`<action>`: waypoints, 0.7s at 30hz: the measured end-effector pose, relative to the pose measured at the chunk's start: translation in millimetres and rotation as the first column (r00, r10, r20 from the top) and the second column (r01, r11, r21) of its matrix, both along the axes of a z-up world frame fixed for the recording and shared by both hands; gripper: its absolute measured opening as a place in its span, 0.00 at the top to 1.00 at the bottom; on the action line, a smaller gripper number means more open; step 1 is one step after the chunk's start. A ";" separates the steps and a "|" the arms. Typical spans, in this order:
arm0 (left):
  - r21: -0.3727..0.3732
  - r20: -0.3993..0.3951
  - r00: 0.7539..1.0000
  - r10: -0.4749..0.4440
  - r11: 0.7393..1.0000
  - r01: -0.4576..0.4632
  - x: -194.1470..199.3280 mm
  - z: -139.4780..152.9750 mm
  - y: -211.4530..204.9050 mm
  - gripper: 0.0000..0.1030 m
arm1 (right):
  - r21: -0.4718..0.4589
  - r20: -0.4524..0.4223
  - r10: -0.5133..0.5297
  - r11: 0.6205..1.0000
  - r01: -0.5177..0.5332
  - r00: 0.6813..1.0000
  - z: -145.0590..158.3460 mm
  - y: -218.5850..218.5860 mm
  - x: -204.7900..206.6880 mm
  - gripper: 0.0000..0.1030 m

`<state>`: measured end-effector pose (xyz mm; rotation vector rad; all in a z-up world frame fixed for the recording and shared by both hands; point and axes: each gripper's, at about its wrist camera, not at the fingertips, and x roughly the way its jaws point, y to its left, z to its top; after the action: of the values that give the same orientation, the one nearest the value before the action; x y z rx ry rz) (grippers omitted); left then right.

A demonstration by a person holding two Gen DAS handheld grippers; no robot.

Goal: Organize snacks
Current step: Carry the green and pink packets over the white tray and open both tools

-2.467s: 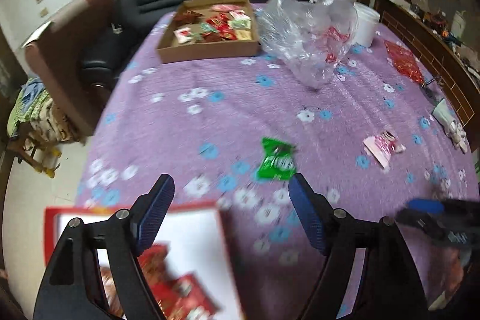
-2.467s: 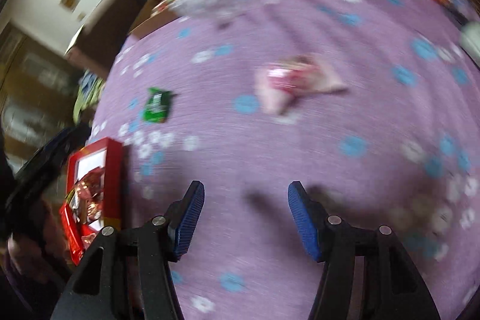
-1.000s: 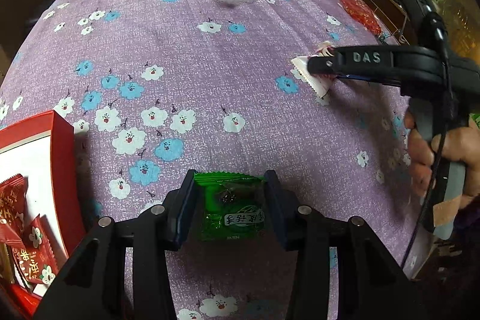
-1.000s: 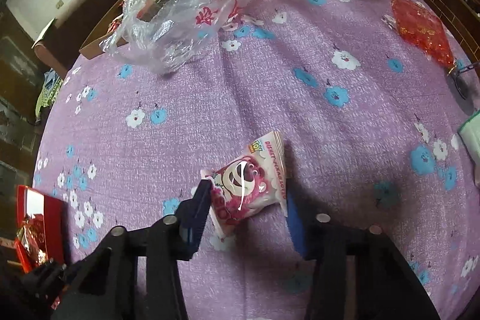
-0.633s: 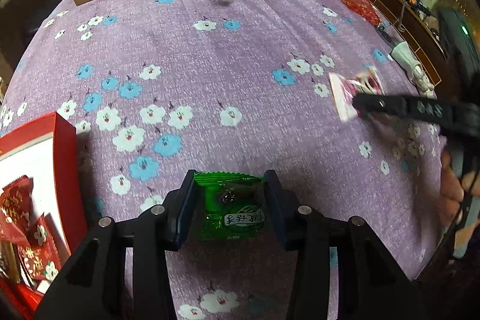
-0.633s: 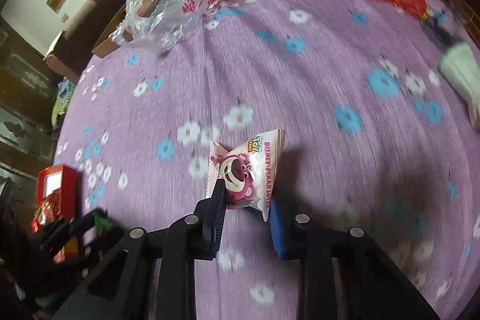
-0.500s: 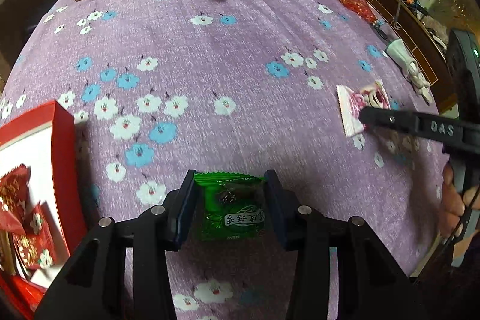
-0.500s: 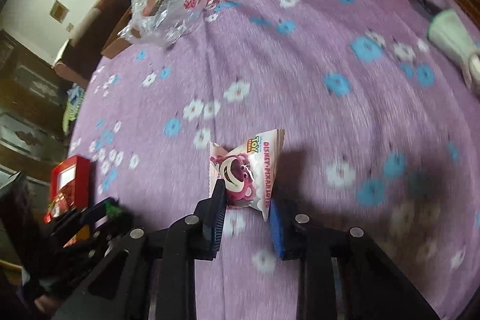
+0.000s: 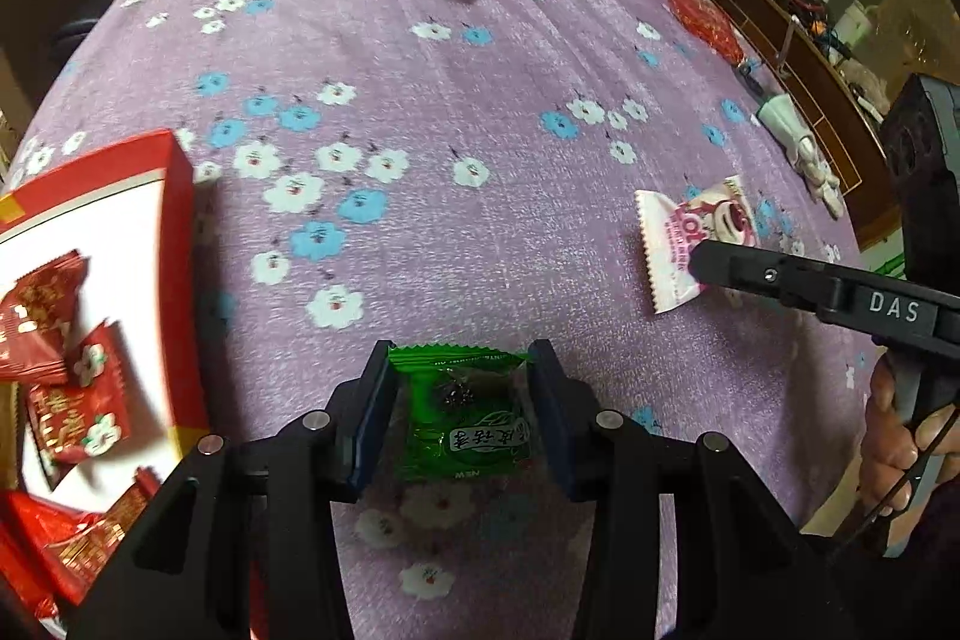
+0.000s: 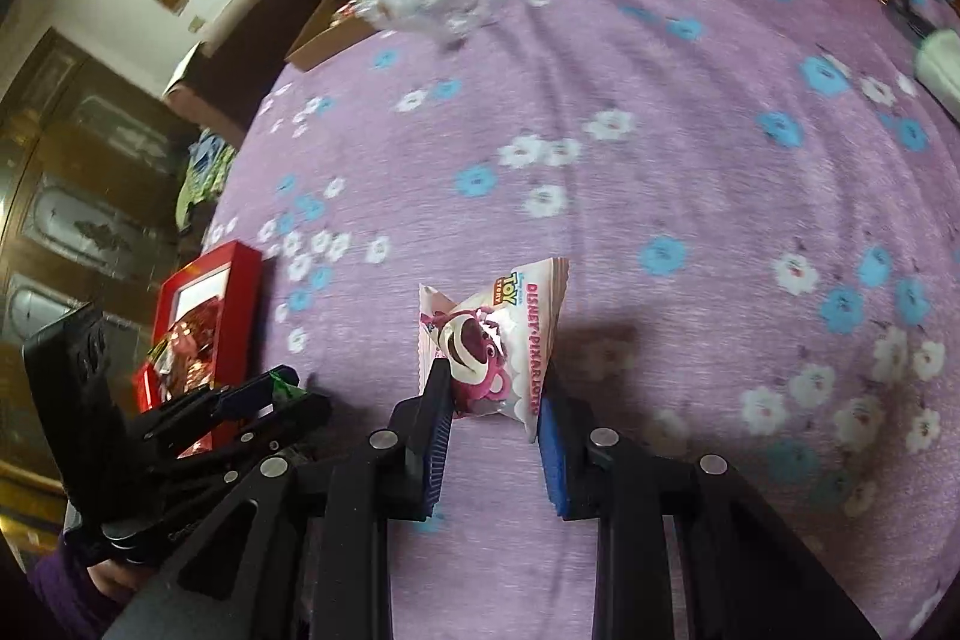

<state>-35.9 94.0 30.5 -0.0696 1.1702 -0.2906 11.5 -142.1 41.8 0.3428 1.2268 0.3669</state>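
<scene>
The left tool (image 9: 459,412) is gripping a green snack packet (image 9: 465,415) above the purple flowered surface (image 9: 480,70), just right of the red box (image 9: 174,220). The right tool (image 10: 495,424) is pinching a pink bear packet (image 10: 489,340), its jaws having just been closing on it.

The pink-and-white foil snack packet with a bear face (image 10: 489,340) reads "TOY STORY" in a small logo and "DISNEY·PIXAR LOTSO" along one side. The black arm of the right gripper (image 9: 690,262) carries white letters "DAS". The green foil candy wrapper (image 9: 462,415) bears white Chinese characters, too small to read surely, and the small word "NEW".
</scene>
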 end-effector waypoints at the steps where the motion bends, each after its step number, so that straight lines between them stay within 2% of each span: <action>1: 0.000 0.006 1.000 0.003 1.000 -0.003 -1.6 2.2 1.8 0.59 | 0.001 0.004 0.011 1.000 -0.011 1.000 1.6 4.5 0.1 0.74; 12: 0.029 0.101 0.994 0.032 0.999 -0.035 -19.9 35.7 26.0 0.59 | 0.018 0.046 0.138 0.990 -0.139 0.989 18.2 65.8 5.0 0.74; 21: 0.050 0.172 0.977 0.124 0.990 -0.135 -34.5 63.7 68.0 0.59 | 0.027 0.092 0.229 0.972 -0.232 0.969 35.5 121.7 11.2 0.74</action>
<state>-70.4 162.0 94.2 -0.0659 1.0011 -0.1421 22.7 -20.4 77.3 0.2138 1.1763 0.6006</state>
